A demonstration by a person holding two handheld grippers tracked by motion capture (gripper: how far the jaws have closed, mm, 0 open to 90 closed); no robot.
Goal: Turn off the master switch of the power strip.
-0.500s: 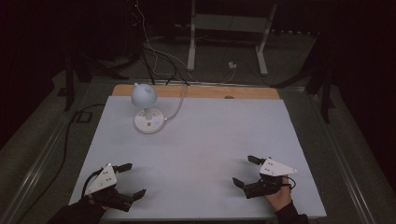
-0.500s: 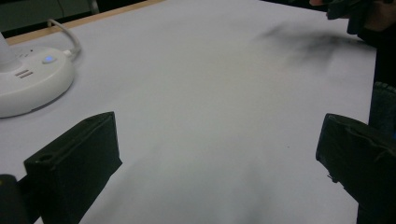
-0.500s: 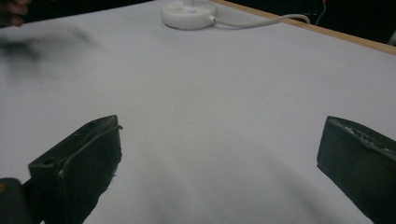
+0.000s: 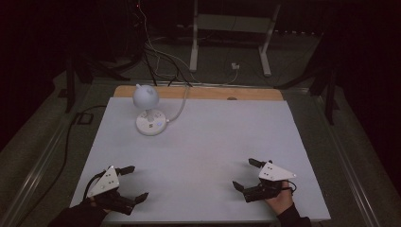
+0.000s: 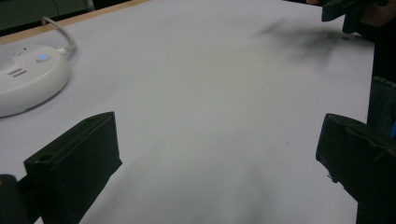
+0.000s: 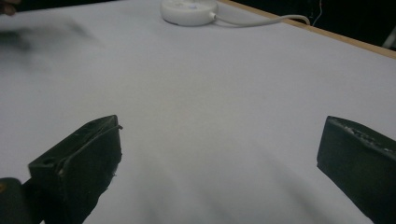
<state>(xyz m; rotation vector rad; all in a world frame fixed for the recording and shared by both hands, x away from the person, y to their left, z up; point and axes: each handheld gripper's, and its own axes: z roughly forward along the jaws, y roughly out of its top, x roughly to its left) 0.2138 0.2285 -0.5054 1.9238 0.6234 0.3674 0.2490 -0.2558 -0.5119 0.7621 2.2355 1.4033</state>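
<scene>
A white desk lamp (image 4: 147, 109) with a round head and a disc base stands at the table's far left; its base (image 5: 28, 79) lies at the left of the left gripper view and the base (image 6: 189, 9) sits at the top of the right gripper view. My left gripper (image 4: 134, 182) is open near the front left edge, nothing between its jaws. My right gripper (image 4: 245, 174) is open near the front right, also holding nothing. In the left gripper view the right gripper (image 5: 345, 9) sits at the top right corner.
The white tabletop (image 4: 208, 142) has a wooden strip (image 4: 255, 93) along its far edge. The lamp's white cord (image 4: 178, 111) runs off the back. Behind the table, cables (image 4: 151, 56) and a white stand (image 4: 231, 28) sit on the dark floor.
</scene>
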